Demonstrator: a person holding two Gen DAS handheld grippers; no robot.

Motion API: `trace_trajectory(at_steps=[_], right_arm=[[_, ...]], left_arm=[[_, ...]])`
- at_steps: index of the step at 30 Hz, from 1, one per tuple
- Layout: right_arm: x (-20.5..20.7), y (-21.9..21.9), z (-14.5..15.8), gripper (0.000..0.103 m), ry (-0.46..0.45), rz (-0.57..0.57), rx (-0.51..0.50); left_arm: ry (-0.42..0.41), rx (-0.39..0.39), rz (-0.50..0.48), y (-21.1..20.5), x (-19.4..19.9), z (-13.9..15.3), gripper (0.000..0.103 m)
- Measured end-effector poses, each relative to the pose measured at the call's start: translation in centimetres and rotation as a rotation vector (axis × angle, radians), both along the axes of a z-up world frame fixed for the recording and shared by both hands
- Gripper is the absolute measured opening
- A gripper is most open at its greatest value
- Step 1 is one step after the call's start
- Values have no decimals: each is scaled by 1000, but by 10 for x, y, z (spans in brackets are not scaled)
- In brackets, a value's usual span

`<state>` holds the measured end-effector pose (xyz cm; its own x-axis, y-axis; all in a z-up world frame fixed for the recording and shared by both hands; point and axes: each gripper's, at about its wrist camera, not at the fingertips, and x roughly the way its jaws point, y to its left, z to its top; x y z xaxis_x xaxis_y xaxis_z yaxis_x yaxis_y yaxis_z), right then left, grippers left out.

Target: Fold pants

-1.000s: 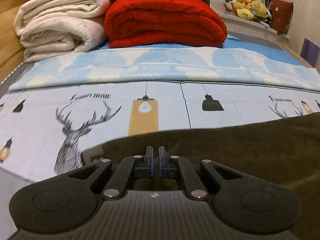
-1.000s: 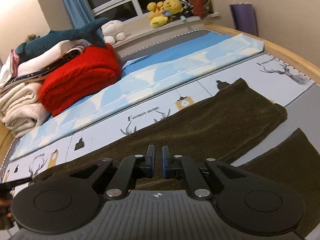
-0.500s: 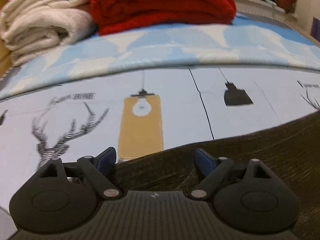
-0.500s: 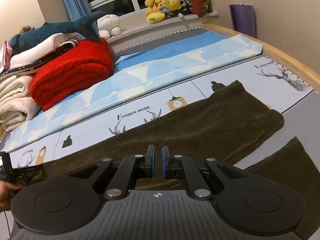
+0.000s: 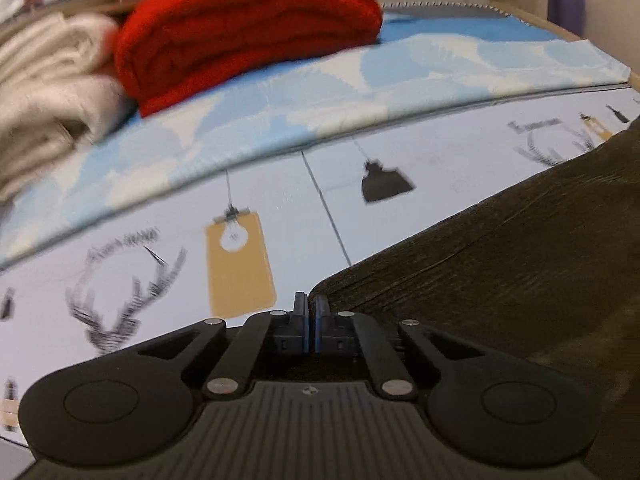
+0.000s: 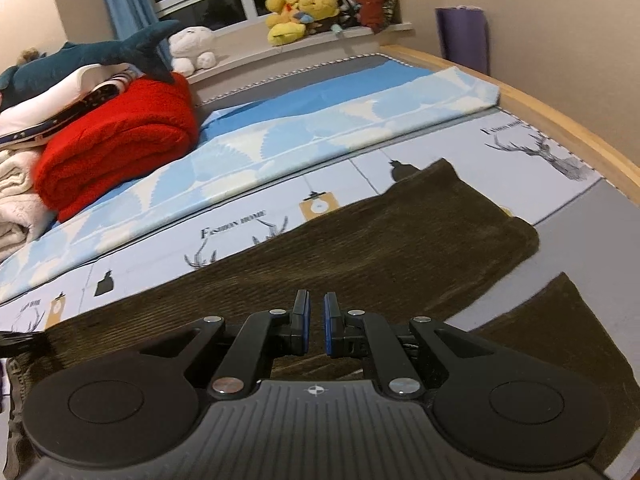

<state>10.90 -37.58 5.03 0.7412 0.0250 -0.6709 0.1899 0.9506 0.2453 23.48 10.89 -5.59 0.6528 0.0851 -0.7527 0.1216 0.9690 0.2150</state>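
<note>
Pants (image 6: 360,248) of dark brown corduroy lie spread flat on the bed (image 6: 568,216), legs running toward your right. Your left claw (image 5: 311,320) is pinched together on the upper edge of the fabric; your right claw (image 6: 316,328) hovers over the cloth, pads nearly together, gripping nothing.

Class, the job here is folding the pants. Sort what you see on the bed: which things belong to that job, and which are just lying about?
Belongs to the job:
brown pants
left gripper
right gripper

Just lying about:
red blanket
cream blankets
plush shark
yellow plush toys
</note>
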Motion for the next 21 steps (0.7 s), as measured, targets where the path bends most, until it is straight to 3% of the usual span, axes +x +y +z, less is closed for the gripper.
trace_trajectory(at_steps=[5,8,11,13,16,19,21], right_arm=[[-8,-7,-5,8,36,-38,20],[-16,-13,-6,8,45,-66,49],[-25,-14,-9,8,58,-85,70],[-30,-15,-11,8,70,-94,96],[-34,-14,-12,8,78,-97,122],[-33,-12,-12,8,80,-99,136],[-31,-11,-13,8,78,-101,161]], left_arm=[[-34,-16,-45,-28,-80,56,2],[12,4,-114,-55,-149,62,1],[89,-48,-119,-63,-200,50,1],[120,-166,-39,-43,-213,47,4],[168,-414,141,3,-217,42,14],[269,-579,306,38,-214,21,40],[306,-643,400,53,-209,10,49]])
